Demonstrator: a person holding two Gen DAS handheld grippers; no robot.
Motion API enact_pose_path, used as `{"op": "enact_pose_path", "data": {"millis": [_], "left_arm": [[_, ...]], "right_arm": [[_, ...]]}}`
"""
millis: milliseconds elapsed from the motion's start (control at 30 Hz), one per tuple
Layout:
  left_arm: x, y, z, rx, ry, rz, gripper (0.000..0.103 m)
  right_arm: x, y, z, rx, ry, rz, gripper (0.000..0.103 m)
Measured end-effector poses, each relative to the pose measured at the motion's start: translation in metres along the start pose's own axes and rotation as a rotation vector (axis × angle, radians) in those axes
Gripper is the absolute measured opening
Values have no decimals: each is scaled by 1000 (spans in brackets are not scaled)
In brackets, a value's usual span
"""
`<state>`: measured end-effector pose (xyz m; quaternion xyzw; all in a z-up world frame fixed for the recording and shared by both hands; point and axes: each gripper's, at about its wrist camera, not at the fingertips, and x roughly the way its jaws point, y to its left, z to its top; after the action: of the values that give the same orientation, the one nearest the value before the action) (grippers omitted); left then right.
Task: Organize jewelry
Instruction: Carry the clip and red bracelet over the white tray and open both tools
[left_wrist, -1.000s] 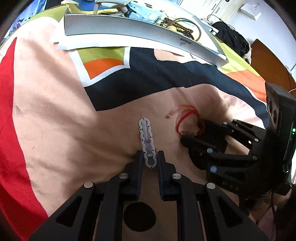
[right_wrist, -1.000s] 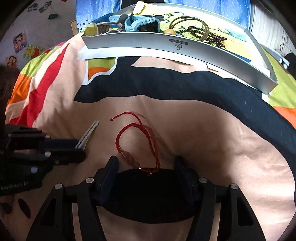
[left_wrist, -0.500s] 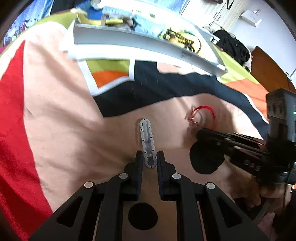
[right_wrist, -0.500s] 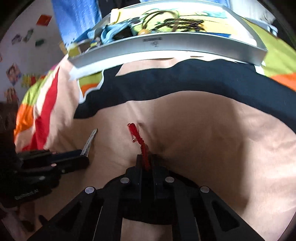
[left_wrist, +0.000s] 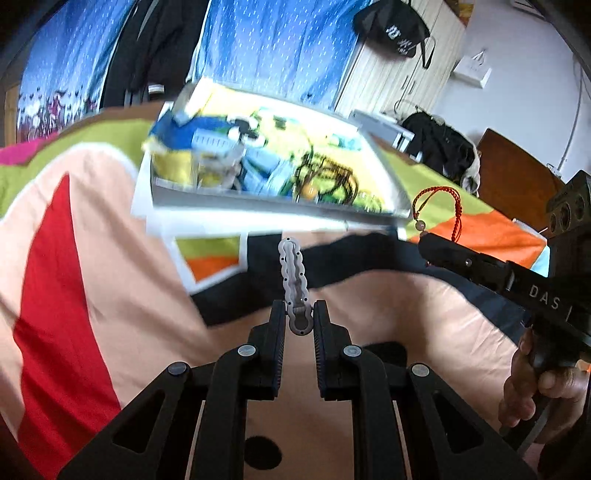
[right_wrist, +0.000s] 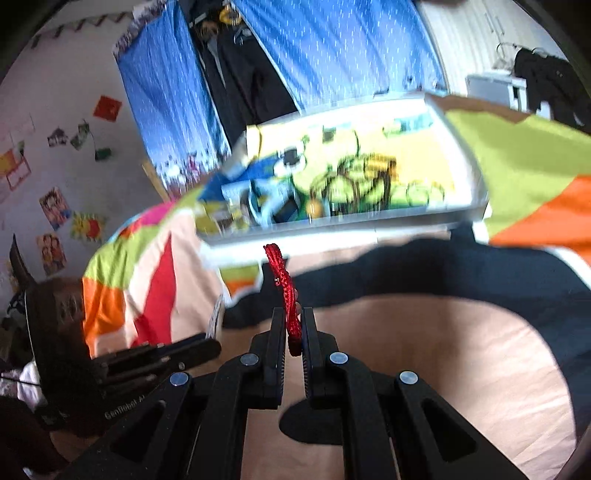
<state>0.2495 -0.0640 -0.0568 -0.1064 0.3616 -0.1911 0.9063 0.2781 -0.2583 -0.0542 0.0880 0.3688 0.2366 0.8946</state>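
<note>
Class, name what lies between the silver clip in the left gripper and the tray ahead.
Left wrist view: only patterned bedspread between the silver clip and the tray.

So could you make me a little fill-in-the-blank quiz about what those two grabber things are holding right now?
1. The left gripper holds a silver hair ____.
2. The right gripper is shut on a bracelet whose cord is ____.
3. In the left view, the bracelet shows one pale ____ on its cord.
4. Both items are held up facing the silver ____ at the far end of the bedspread.

Missing words: clip; red; bead; tray
</note>
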Motion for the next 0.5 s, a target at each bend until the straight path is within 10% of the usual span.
{"op": "enact_pose_path", "data": {"millis": [500], "left_arm": [[24,-17,103,5,-155,14,12]], "right_arm": [[-23,-11,59,-17,-274,-108,8]]}}
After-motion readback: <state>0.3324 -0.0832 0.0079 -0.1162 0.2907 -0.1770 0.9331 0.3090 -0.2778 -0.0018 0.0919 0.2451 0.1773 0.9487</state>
